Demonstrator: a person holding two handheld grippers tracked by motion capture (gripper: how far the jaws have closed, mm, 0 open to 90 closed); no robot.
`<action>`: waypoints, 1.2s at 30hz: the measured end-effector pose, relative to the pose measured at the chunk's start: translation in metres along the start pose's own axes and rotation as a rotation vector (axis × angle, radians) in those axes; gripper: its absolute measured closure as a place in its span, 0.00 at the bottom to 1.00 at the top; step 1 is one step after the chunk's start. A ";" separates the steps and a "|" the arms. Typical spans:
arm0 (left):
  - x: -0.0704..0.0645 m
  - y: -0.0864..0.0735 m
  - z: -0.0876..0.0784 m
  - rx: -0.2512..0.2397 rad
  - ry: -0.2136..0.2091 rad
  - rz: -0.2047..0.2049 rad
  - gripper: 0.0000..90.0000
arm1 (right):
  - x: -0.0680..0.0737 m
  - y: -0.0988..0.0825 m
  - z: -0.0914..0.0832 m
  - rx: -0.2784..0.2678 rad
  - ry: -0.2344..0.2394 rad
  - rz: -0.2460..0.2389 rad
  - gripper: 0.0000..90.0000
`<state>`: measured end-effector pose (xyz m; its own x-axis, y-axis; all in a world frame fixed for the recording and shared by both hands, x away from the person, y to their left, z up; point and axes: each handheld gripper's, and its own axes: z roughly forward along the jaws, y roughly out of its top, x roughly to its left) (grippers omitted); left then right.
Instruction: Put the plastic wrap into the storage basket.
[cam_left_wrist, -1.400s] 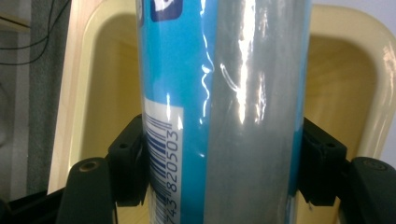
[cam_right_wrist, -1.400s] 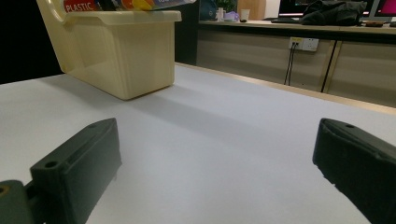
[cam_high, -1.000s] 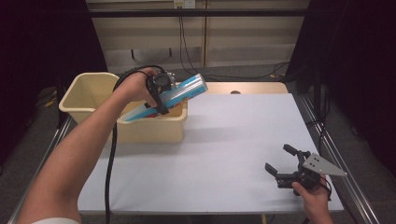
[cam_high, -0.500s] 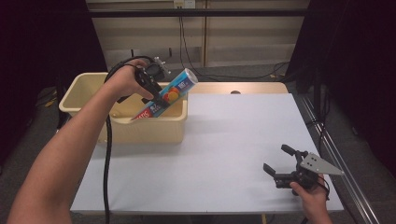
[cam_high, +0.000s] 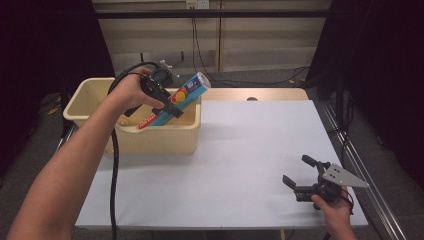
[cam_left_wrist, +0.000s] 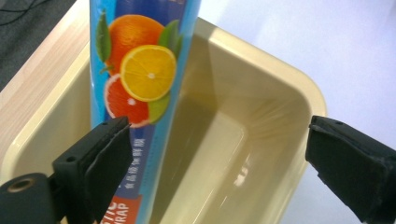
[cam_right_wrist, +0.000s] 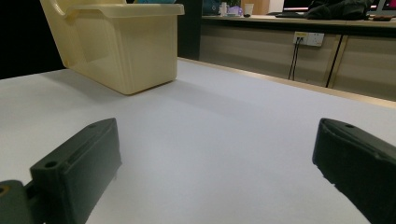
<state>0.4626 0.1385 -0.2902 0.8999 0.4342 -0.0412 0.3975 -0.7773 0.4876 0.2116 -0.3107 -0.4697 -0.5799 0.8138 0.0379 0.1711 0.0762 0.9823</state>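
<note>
A blue roll of food wrap (cam_high: 184, 94) with orange-fruit print leans in the cream plastic bin (cam_high: 155, 141), its upper end sticking out over the right rim. My left gripper (cam_high: 166, 101) hangs over the bin at the roll's middle. Its jaws have just been opening and now stand wide. In the left gripper view the roll (cam_left_wrist: 140, 70) lies between the jaws of that gripper (cam_left_wrist: 219, 156), close by the left one, with the right one far off it, above the bin's inside (cam_left_wrist: 299, 84). My right gripper (cam_high: 296, 170) rests open and empty near the table's front right corner.
The white table (cam_high: 250, 145) stretches between the bin at the back left and the right gripper. In the right gripper view the bin (cam_right_wrist: 126, 51) stands far ahead of the gripper (cam_right_wrist: 215, 163). A black cable (cam_high: 114, 165) trails from the left gripper along the forearm.
The left hand has drawn back to the left and risen a little. The roll has tipped steeper into the bin, and the left jaws have spread off it. The right gripper has kept still.
</note>
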 end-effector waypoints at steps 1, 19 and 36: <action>-0.001 -0.001 -0.001 -0.010 -0.001 -0.008 0.07 | 0.000 0.000 0.000 -0.001 -0.001 0.001 0.00; -0.024 -0.035 -0.008 -0.220 -0.076 -0.027 0.02 | 0.004 0.003 0.006 0.006 0.012 -0.008 0.00; -0.049 -0.062 0.005 -0.387 -0.083 -0.036 0.02 | 0.004 0.004 0.006 0.002 0.010 -0.013 0.00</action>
<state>0.3950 0.1633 -0.3223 0.9045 0.4073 -0.1266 0.3457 -0.5264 0.7768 0.2146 -0.3041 -0.4671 -0.5903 0.8068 0.0266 0.1650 0.0884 0.9823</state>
